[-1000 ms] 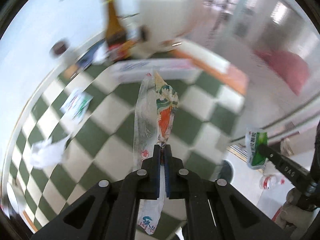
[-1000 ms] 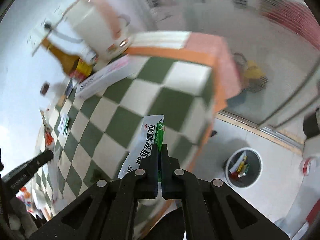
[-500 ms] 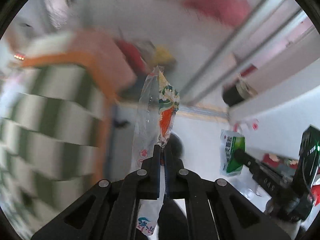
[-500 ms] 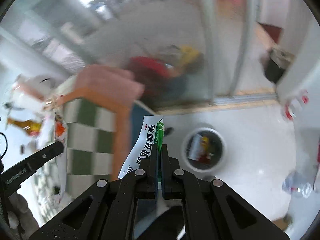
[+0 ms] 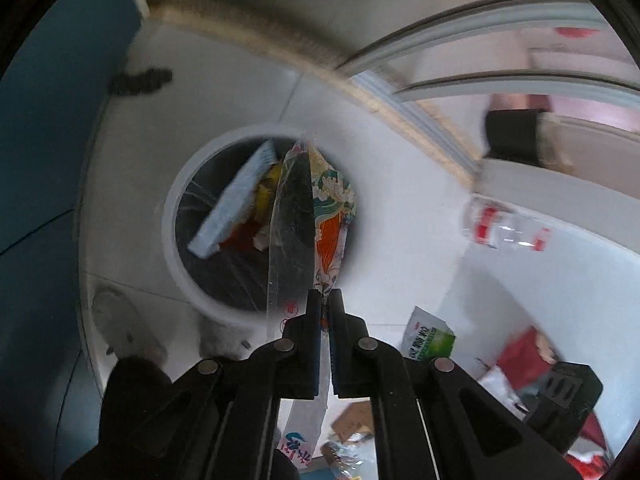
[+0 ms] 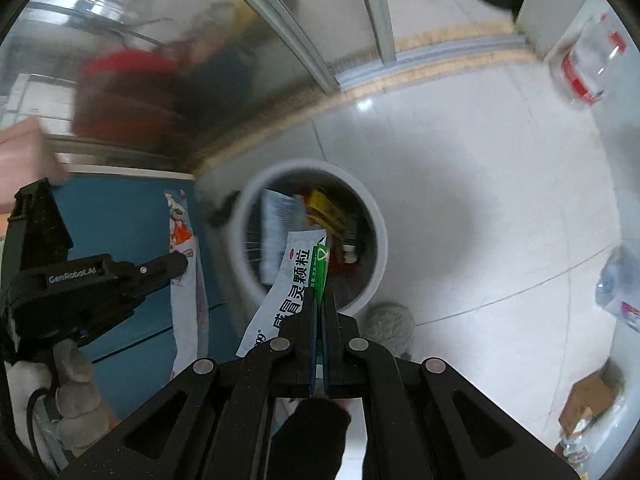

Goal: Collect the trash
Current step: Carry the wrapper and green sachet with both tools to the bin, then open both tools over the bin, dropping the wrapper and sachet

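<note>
Left wrist view: the left gripper (image 5: pixel 325 300) is clenched on a clear snack wrapper (image 5: pixel 310 224) with orange and green print. The wrapper hangs directly over the round white trash bin (image 5: pixel 170 224), which already holds a flat pale packet and yellow and red scraps. A second ago this view showed the checkered tabletop; half a second ago, the table edge and floor. The bin now fills the centre, so the carry is judged complete and release is the next step. The green-and-white sachet shows at lower right.

Right wrist view: the right gripper (image 6: pixel 319 304) is clamped on a green-and-white sachet (image 6: pixel 294 280) printed with Chinese characters, its upper end overlapping the bin's rim (image 6: pixel 380 236). Compared with half a second ago, the bin has shifted from well ahead to just beyond the fingertips. The left gripper with its wrapper appears at left, against the blue panel. A plastic bottle (image 6: pixel 584 64) lies on the floor, well apart.
</note>
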Demonstrator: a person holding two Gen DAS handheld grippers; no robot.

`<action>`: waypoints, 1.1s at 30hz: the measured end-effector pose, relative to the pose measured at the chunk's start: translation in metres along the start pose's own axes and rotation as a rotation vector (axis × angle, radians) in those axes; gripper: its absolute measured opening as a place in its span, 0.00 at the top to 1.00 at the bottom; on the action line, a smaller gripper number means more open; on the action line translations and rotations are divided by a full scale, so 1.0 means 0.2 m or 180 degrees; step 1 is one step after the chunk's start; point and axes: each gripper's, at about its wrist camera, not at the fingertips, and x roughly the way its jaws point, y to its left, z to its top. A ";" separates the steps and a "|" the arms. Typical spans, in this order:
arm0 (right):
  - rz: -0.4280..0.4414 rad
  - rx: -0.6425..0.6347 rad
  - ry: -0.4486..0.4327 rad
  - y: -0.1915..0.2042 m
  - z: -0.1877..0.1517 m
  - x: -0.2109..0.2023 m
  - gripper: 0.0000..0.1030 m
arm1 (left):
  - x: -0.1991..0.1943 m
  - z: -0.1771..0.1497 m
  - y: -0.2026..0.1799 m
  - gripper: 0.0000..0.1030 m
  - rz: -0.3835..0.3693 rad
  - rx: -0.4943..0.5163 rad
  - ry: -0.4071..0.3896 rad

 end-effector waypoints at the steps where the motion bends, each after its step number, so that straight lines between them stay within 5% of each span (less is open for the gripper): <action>1: 0.0003 -0.0003 0.0044 -0.03 0.02 0.10 0.99 | 0.06 0.00 0.02 0.99 0.0024 0.0002 0.0032; 6: -0.0040 -0.0053 0.0176 -0.10 0.09 0.47 0.98 | 0.41 0.08 0.08 0.99 0.0188 0.0085 0.0189; 13: -0.0097 -0.0055 0.0325 -0.10 0.08 0.66 0.90 | 0.41 0.11 0.04 0.95 0.0546 0.0354 0.0053; 14: -0.0120 -0.0060 0.0324 -0.09 0.09 0.66 0.82 | 0.39 0.11 0.03 0.90 0.0578 0.0387 0.0026; 16: -0.0161 -0.0069 0.0310 -0.08 0.09 0.64 0.75 | 0.36 0.11 0.03 0.58 0.0613 0.0437 -0.0053; 17: -0.0187 -0.0075 0.0301 -0.07 0.10 0.64 0.72 | 0.33 0.10 0.03 0.25 0.0628 0.0452 -0.0113; 18: -0.0228 -0.0088 0.0280 -0.07 0.10 0.63 0.63 | 0.29 0.10 0.03 0.11 0.0649 0.0459 -0.0189; 23: -0.0385 -0.0141 0.0169 -0.04 0.09 0.55 0.44 | 0.16 0.07 0.03 0.05 0.0740 0.0503 -0.0435; 27: -0.0505 -0.0254 0.0108 -0.02 0.07 0.48 0.06 | 0.06 0.00 0.03 0.02 0.1109 0.0659 -0.0707; 33: -0.0748 -0.0454 -0.0082 0.06 0.00 0.34 0.00 | -0.08 -0.16 0.03 0.02 0.1512 0.0791 -0.1018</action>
